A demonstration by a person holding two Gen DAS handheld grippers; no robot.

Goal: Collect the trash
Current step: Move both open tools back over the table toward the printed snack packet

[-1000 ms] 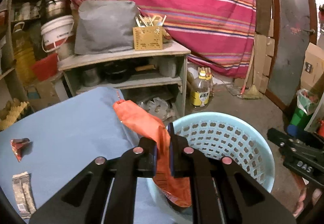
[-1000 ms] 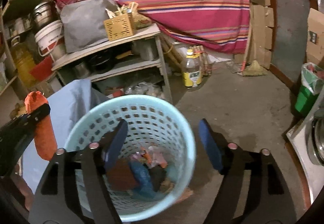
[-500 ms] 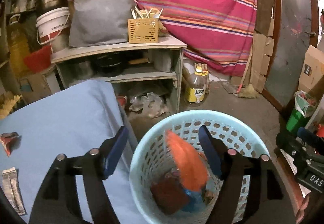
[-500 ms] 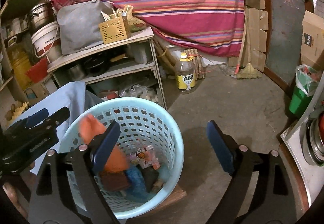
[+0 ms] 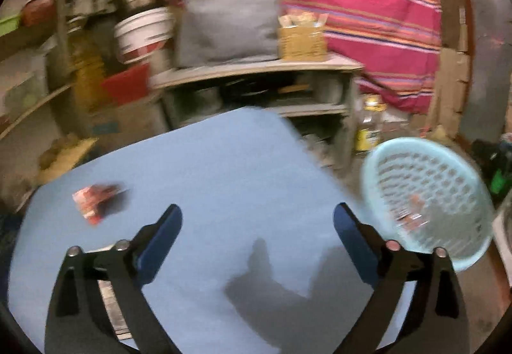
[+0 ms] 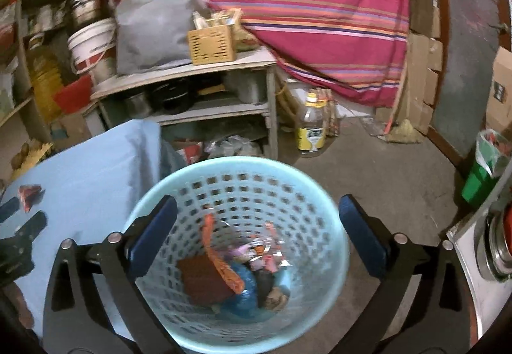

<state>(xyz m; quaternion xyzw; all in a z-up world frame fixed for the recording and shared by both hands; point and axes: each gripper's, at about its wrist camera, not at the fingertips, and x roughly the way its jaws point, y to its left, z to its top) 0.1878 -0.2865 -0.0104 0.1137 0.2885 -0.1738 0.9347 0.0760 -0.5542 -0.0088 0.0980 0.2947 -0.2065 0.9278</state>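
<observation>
No legible text anywhere.

Two black hand-held claws with blue pads

The left claw (image 5: pixel 257 226) and the right claw (image 6: pixel 257 226) look alike: each has two black angular arms with triangular cut-outs, ending in a long dark-blue pad on the inner face of each finger. Round silver screw heads sit in pairs on each arm near the pad. The left claw's black fingers (image 6: pixel 30 224) also show in the right view.
</observation>
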